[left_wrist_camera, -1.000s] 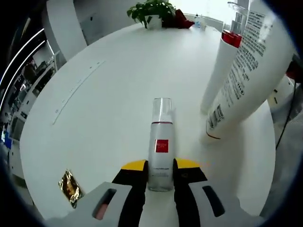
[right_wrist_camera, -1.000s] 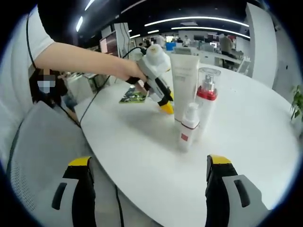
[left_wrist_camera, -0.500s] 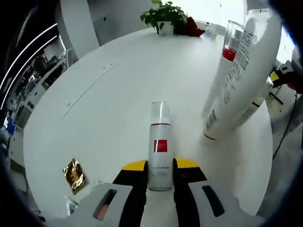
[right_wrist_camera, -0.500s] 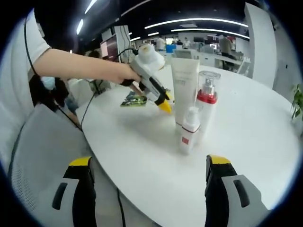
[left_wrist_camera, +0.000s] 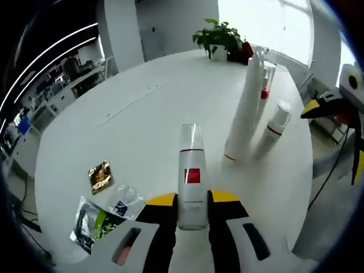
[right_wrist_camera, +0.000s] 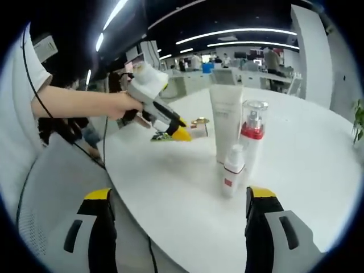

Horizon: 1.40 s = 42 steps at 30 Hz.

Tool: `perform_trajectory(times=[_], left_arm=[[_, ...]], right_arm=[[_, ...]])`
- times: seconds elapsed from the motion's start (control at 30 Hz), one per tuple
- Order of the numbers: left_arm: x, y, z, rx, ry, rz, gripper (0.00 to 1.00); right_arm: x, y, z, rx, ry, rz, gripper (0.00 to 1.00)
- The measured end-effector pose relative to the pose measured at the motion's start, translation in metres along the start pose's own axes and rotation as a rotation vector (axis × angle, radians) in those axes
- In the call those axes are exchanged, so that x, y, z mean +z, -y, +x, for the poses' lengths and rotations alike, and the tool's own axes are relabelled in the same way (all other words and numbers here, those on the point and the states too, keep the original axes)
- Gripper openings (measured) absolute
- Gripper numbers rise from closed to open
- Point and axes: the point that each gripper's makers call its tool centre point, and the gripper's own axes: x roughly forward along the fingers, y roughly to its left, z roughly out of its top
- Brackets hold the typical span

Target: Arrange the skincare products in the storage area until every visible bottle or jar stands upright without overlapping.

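Table (left_wrist_camera: 142, 136) is round, glossy white, in an open office; beyond its upright tall tube (left_wrist_camera: 244, 114), a potted plant (left_wrist_camera: 219, 40). Left gripper (left_wrist_camera: 192, 205) clamps a clear cylindrical bottle (left_wrist_camera: 192, 170); right gripper (right_wrist_camera: 176, 210) gapes empty.

Clear bottle (left_wrist_camera: 193, 176): red label, upright, clamped between jaws.
White tube (right_wrist_camera: 226, 120): upright.
Red-collared pump bottle (right_wrist_camera: 251, 132): upright, beside tube.
Small white bottle (right_wrist_camera: 232, 170): upright, in front.

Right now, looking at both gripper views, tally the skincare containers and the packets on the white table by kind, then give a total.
Tall white tube: 1
Red-collared pump bottle: 1
Small white pump bottle: 1
Clear-capped bottle held in the left gripper: 1
Gold foil packet: 1
Clear and green packets: 2
Total: 7
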Motion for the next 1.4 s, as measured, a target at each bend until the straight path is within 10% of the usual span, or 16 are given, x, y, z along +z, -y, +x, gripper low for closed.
perform_trajectory(times=[0.5, 0.8, 1.4], left_arm=[[0.015, 0.049, -0.083, 0.086, 0.189, -0.022, 0.25], [0.019, 0.086, -0.120, 0.087, 0.277, -0.019, 0.25], [0.046, 0.138, -0.155, 0.107, 0.355, 0.165, 0.25]], right_arm=[[0.055, -0.033, -0.003, 0.115, 0.250, 0.255, 0.83], [0.080, -0.048, -0.001, 0.198, 0.399, 0.564, 0.70], [0.102, -0.093, 0.009, 0.300, 0.427, 0.677, 0.39]])
